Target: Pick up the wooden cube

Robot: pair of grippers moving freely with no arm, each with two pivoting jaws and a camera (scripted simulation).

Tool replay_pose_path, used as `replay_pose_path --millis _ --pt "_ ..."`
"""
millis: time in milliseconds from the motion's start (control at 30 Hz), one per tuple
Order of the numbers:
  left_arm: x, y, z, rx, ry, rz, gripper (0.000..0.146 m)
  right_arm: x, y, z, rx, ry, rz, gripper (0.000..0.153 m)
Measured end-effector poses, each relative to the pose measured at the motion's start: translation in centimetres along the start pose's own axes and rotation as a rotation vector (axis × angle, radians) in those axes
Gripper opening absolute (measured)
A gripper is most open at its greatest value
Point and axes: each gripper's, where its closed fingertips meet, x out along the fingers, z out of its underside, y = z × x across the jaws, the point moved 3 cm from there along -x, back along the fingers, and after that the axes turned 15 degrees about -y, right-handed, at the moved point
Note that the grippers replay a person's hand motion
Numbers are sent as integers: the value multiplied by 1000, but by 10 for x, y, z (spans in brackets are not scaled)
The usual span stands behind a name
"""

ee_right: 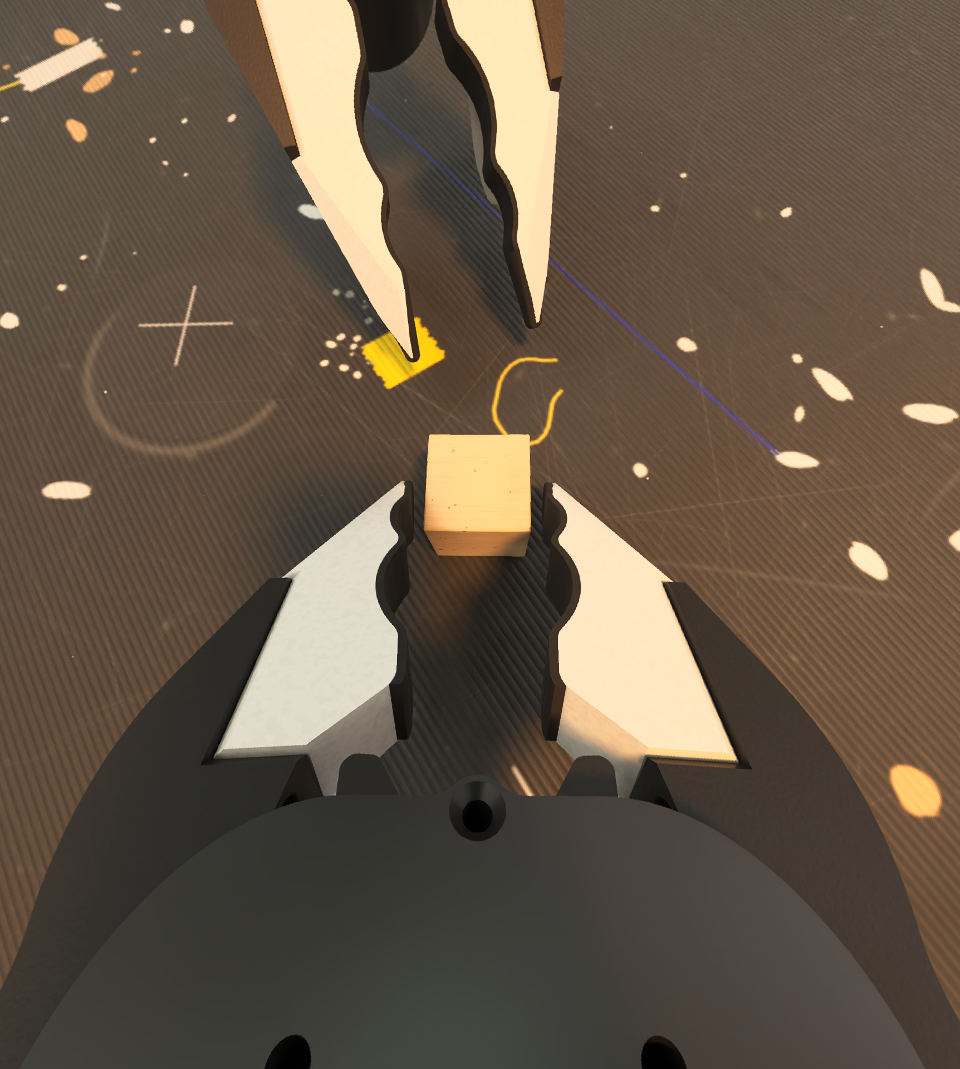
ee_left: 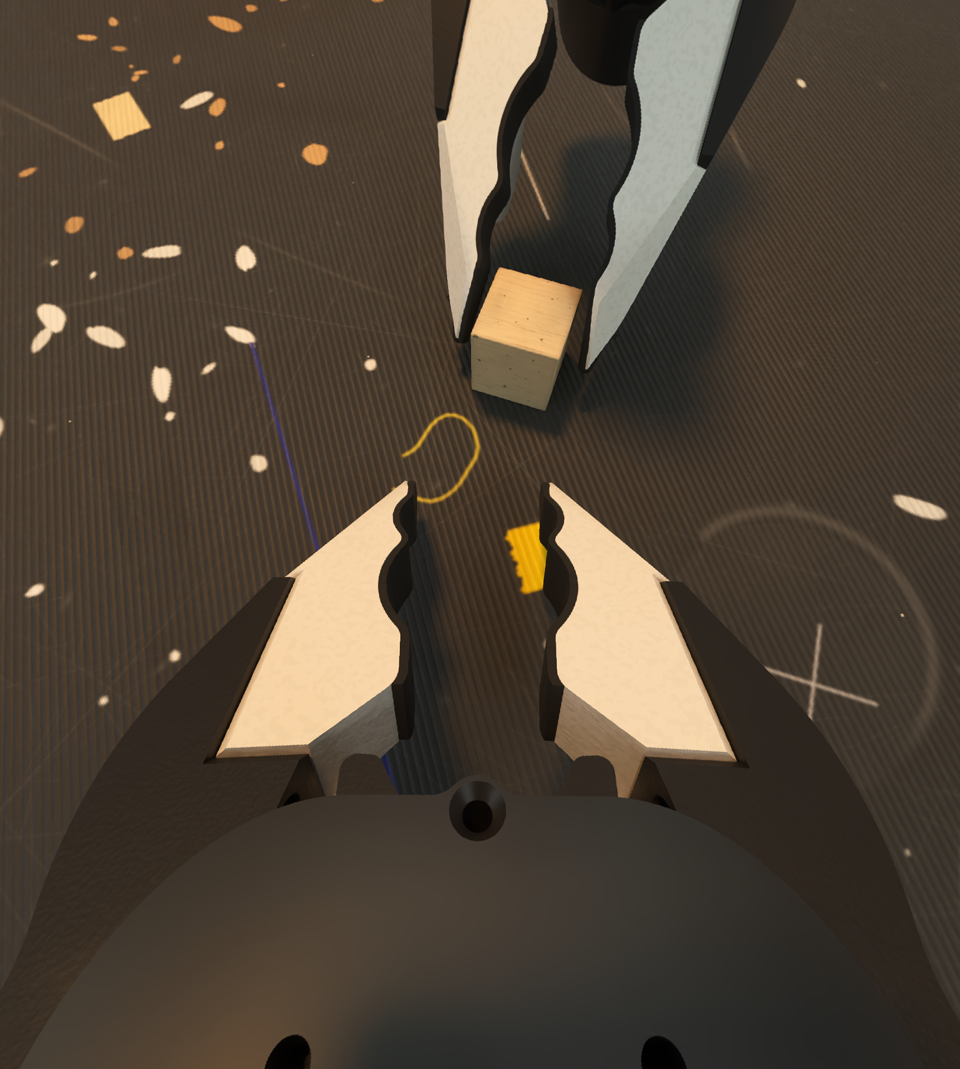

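Note:
The wooden cube point(ee_right: 477, 491) is light, with small dark specks, and rests on the dark woven surface. My right gripper point(ee_right: 477, 487) is open with one fingertip on each side of the cube and a thin gap at both sides. In the left wrist view the cube point(ee_left: 524, 338) sits ahead, between the right gripper's point(ee_left: 523, 354) lowered fingers. My left gripper point(ee_left: 477, 491) is open and empty, low over the surface, a short way from the cube and pointing at it. It shows opposite in the right wrist view point(ee_right: 473, 341).
A yellow patch point(ee_left: 525, 558) lies under the left gripper's fingertips, also seen in the right wrist view point(ee_right: 396, 364). A yellow curl point(ee_left: 449, 457) and a thin blue line point(ee_left: 284, 445) mark the surface point(ee_left: 813, 347). Flat pale and orange flecks are scattered around.

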Motion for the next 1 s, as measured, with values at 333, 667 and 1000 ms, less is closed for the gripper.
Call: replay_pose_path --millis 333,667,1000 --pt "0 2 -1 15 0 -10 42 4 -1 1 -2 -12 15 39" --pt "5 3 -2 -11 -18 14 44 -1 -3 -4 -6 14 10 36" --pt "3 2 -6 14 -12 -37 45 -6 -4 -10 -28 19 39 36"
